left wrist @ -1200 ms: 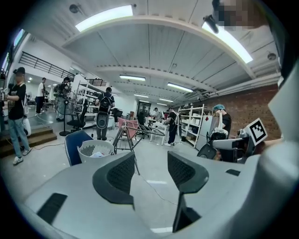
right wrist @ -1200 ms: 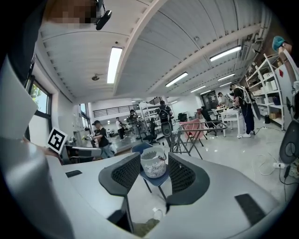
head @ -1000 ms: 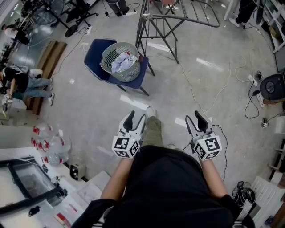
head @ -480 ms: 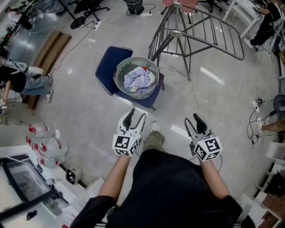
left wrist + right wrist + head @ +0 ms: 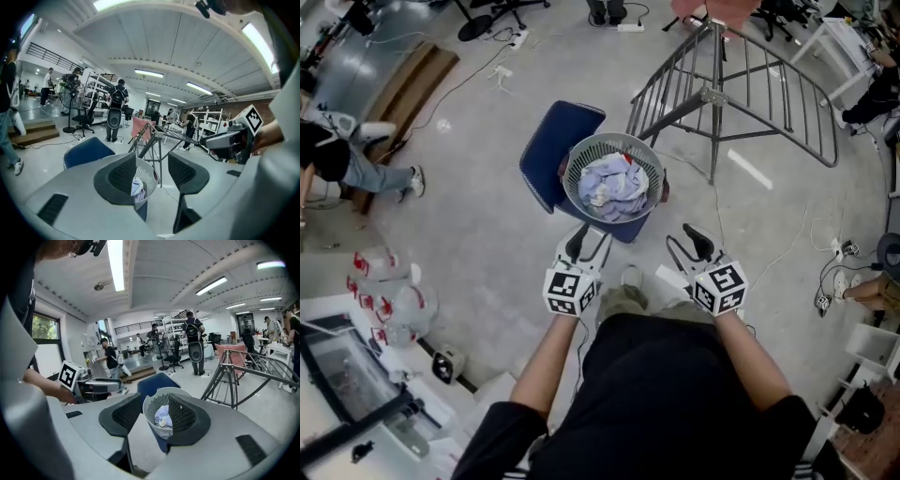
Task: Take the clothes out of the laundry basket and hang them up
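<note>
A grey slatted laundry basket (image 5: 578,159) stands on a blue chair (image 5: 548,150), filled with pale lilac and white clothes (image 5: 614,185). Behind it to the right stands a grey metal drying rack (image 5: 750,89). My left gripper (image 5: 584,241) hangs just short of the basket's near rim, open and empty. My right gripper (image 5: 686,243) is open and empty too, to the right of the basket's near side. The basket (image 5: 155,411) shows between the right gripper's jaws in the right gripper view, and the basket (image 5: 145,178) also appears in the left gripper view with the rack (image 5: 157,136) behind.
Cables (image 5: 787,244) trail over the concrete floor to the right. Water bottles (image 5: 389,295) and a table with clutter (image 5: 356,394) lie at lower left. A seated person (image 5: 347,159) is at far left; other people and shelves stand in the distance.
I have walked toward the basket: it has come from far up the view to just ahead of both grippers. The drying rack has come closer too. Both grippers stay open.
</note>
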`<state>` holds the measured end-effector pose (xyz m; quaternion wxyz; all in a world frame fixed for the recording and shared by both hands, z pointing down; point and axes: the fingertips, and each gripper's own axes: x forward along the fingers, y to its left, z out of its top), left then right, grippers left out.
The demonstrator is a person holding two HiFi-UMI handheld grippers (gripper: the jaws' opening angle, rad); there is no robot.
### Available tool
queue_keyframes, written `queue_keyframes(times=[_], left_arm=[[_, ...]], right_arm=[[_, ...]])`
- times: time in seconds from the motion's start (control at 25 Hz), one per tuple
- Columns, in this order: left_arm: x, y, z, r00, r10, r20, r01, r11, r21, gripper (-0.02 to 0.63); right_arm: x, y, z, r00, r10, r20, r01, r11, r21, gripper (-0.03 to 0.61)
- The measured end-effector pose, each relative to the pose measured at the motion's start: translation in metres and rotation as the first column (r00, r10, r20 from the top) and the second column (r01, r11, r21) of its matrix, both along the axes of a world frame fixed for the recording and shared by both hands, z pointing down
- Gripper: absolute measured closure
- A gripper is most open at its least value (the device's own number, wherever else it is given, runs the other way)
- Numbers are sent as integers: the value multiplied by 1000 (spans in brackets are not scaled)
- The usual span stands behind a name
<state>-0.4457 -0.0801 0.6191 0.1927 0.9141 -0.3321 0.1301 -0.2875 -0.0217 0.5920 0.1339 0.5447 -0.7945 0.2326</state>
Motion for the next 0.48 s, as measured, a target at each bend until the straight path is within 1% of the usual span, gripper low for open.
queue_keyframes(times=[0.12,0.24,0.32,0.4,0.44,0.48], left_arm=[[-1,-2,2,1000,-3,-20,3,1000,-18,414],[-1,-1,7,999,10,-48,-13,999,-53,410],[-4,-1,14,998,-8,-56,4,997,-81,410],[-9,1,21,997,-42,-60,35,994,-100,410],[-12,3,24,996,-61,-62,54,993,-107,410],[-14,5,27,995,-83,-64,75,991,-113,410]], right_arm=[[-13,-24,11,997,-74,-32,73,997,-28,417],[-26,-51,26,987,-151,-58,147,988,-55,417],[-34,-69,40,978,-198,-68,193,979,-68,417],[-43,-84,58,963,-257,-85,251,965,-81,417],[-49,-89,70,948,-300,-103,291,952,-91,417],[-54,-92,83,927,-353,-129,341,934,-107,417]])
